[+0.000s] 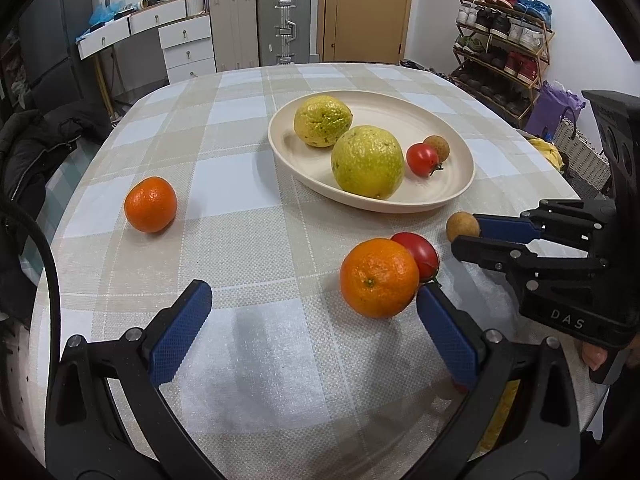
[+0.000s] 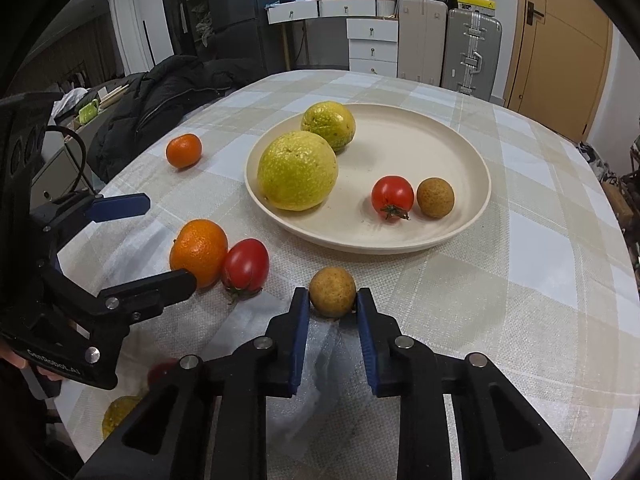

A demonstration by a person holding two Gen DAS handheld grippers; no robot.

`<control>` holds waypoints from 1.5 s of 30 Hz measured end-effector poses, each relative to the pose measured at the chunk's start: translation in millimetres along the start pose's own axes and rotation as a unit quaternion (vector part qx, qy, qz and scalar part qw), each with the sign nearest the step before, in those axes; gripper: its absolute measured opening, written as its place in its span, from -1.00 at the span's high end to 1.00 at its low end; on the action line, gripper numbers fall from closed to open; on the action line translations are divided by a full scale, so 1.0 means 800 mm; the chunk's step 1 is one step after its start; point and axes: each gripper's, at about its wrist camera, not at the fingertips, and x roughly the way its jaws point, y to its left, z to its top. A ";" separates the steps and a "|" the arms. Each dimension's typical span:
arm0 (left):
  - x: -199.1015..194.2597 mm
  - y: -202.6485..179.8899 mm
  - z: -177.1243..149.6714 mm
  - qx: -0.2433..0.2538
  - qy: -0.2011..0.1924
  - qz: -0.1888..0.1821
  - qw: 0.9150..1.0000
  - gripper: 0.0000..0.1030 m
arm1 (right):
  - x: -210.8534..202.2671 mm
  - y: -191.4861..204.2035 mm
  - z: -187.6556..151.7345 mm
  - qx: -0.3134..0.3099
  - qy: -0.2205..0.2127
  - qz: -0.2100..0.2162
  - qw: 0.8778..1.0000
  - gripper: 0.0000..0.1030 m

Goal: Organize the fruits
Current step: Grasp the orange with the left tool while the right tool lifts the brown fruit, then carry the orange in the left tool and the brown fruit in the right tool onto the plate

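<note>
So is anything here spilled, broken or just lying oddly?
Nothing is spilled or damaged. The only untidy part: four fruits sit on the plate, while two oranges, a tomato and a small brown fruit lie loose on the cloth. The right gripper has its jaws closed on that brown fruit.

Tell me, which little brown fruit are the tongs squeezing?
The brown fruit on the tablecloth, just in front of the plate. The right tongs pinch it from both sides. The other brown fruit sits in the plate beside a tomato.
</note>
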 end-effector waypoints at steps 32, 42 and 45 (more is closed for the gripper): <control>0.006 -0.018 -0.001 0.001 0.015 -0.090 0.996 0.28 | -0.029 -0.015 0.000 0.008 -0.031 0.006 0.999 0.54; -0.014 -0.011 0.006 -0.008 -0.007 -0.097 0.995 0.28 | -0.035 -0.019 0.002 0.013 -0.043 0.010 0.999 0.54; -0.019 -0.007 0.008 -0.014 -0.014 -0.095 0.995 0.28 | -0.037 -0.019 0.002 0.014 -0.046 0.012 0.999 0.54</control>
